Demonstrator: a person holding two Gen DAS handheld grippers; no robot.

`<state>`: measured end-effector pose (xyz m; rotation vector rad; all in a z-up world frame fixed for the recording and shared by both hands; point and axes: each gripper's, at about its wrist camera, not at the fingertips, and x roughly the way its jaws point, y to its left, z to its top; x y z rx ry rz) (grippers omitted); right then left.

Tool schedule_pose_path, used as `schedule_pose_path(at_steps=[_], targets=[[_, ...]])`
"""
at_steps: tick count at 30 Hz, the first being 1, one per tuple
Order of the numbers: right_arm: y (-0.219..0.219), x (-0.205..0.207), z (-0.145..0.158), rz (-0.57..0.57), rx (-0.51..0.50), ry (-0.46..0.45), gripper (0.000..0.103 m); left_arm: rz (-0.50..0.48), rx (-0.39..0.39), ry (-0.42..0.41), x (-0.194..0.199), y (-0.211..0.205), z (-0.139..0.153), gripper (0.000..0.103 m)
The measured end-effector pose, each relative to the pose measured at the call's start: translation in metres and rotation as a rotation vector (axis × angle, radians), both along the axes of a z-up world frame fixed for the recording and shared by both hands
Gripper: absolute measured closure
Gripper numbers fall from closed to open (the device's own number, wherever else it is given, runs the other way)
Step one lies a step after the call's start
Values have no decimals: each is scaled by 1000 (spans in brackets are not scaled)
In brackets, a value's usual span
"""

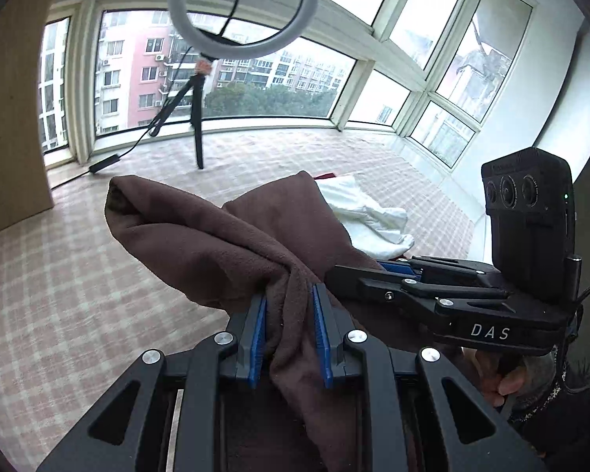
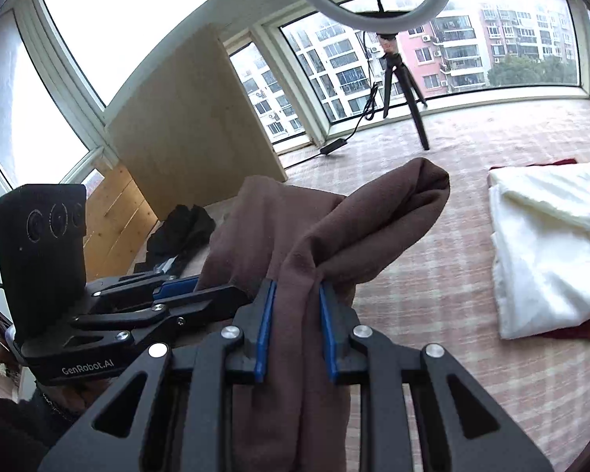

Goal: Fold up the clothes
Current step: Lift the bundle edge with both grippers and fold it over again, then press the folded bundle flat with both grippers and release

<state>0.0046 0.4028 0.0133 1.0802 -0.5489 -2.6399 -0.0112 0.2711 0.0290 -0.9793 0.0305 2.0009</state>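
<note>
Brown fleece garment (image 1: 232, 232) clamped in both grippers, held up off the bed.

Left gripper (image 1: 289, 295) pinched tight on a bunched fold between blue pads (image 1: 259, 334); right gripper (image 2: 295, 291) likewise closed on the same cloth. Long axis of the raised roll running from the tips toward 10 o'clock in the left view, toward 2 o'clock in the right view, rounded folded end farthest out; remainder hanging down between the fingers. Beneath, a pink-and-cream checked bed cover (image 1: 59, 295). At 3 o'clock in the right view, a folded white garment (image 2: 546, 251) lying flat over a dark red cloth (image 2: 586, 330). At 9 o'clock, a crumpled black garment (image 2: 181, 232) beside a pale wooden panel (image 2: 188, 118). At 12 o'clock, a white ring light on a black tripod (image 2: 405, 78) before curved bay windows (image 1: 224, 74).
</note>
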Motion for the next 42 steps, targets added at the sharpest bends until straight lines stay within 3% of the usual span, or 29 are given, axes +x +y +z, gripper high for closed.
schedule_pose_path(at_steps=[8,11,12,15,16,19,23,24,27,30,32,34,42], targets=[[152,-21,3,11,119,-25,82,-31,45,95,-18,160,22,83],[209,-29,4,15,164,-35,82,-45,33,96,-40,199,5,82],[228,-31,4,17,179,-38,82,-42,-4,73,-49,207,-11,82],[278,-34,-1,-7,213,-62,81,33,-282,-50,-70,202,-83,81],[289,-31,-6,-33,218,-79,81,50,-312,-71,-71,195,-89,82],[324,-22,-22,-108,233,-130,81,76,-306,-83,-68,176,-78,84],[369,-12,-42,-206,253,-194,80,63,-262,48,-71,200,-28,76],[359,-20,-35,-185,264,-167,78,45,-251,65,-75,209,-23,73],[325,-53,-33,-121,325,-133,69,29,-320,110,-89,233,-35,72],[301,-80,-52,-112,411,-156,68,50,-426,47,-108,240,-85,71],[296,-92,-78,-137,437,-222,67,53,-448,36,-110,238,-106,70],[294,-94,-97,-166,450,-254,66,45,-452,63,-106,238,-106,70],[299,-87,-96,-215,441,-236,58,41,-442,50,-112,235,-105,70]])
